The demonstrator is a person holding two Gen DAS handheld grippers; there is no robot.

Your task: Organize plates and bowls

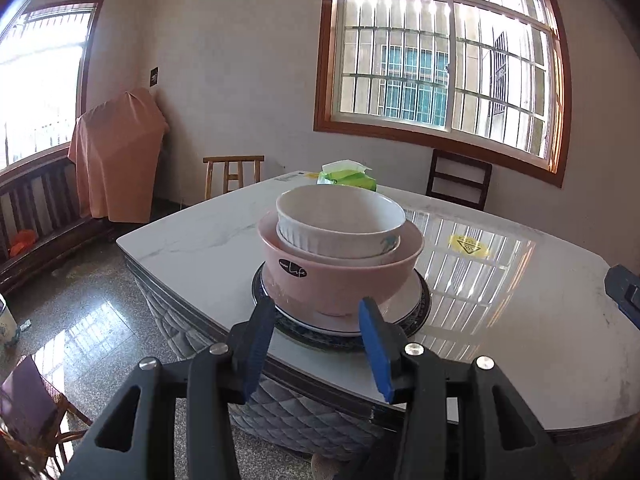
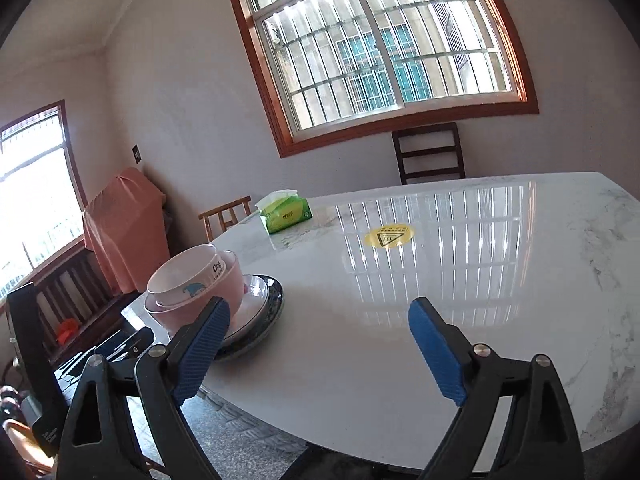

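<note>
Left wrist view puts the stack straight ahead of you, near the desk (image 1: pixel 200 240) corner: a dark-rimmed plate (image 1: pixel 420 312) at the bottom, a white plate (image 1: pixel 404 296) on it, a pink bowl (image 1: pixel 340 280) on that, and a white bowl (image 1: pixel 340 228) nested on top. Your left gripper (image 1: pixel 316 344) sits low in front of the stack with its fingers apart and nothing between them; whether they touch the plate rim I cannot tell. Moving right, the tissue pack (image 1: pixel 348 176) stands behind the stack, then the yellow sticker (image 1: pixel 469 245) on bare desk. In the right wrist view your right gripper (image 2: pixel 320 348) has its fingers spread wide and empty over the desk edge, with the stack off to its left. I judge the sorting essentially done: every dish in sight is stacked, large below small, and no loose dish shows. The stack's axis is upright, bowls opening upward, though the white bowl leans slightly. At most, a straightening nudge is left.
</note>
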